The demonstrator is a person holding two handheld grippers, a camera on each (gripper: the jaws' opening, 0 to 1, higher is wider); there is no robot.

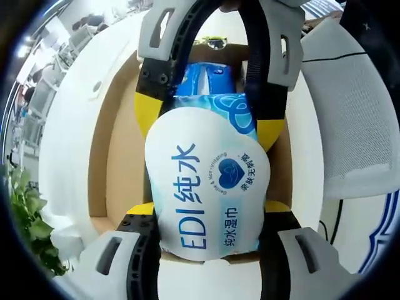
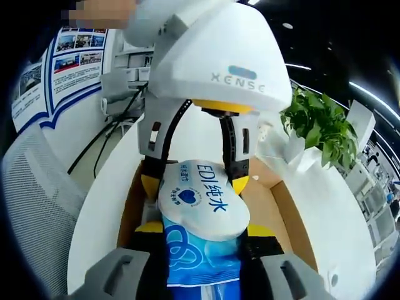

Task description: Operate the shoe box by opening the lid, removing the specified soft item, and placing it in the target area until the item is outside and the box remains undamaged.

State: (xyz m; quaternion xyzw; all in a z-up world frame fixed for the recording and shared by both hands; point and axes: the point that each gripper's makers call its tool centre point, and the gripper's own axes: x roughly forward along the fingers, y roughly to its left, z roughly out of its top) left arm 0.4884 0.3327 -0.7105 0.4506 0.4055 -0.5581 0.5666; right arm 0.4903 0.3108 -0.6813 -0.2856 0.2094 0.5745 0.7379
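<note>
Left gripper view is showing us gripping the wet-wipe pack [image 1: 209, 181] from opposite ends, left claw [image 1: 209, 219] and right claw [image 1: 209, 115] both clenched on it, over the open shoe box [image 1: 115, 156], so lifting out and placing are remaining.

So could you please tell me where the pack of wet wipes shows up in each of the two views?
Left gripper view: the wipes pack is at centre, between the jaws.
Right gripper view: the wipes pack is at lower centre.
Shared landmark: the open cardboard box beneath it.
</note>
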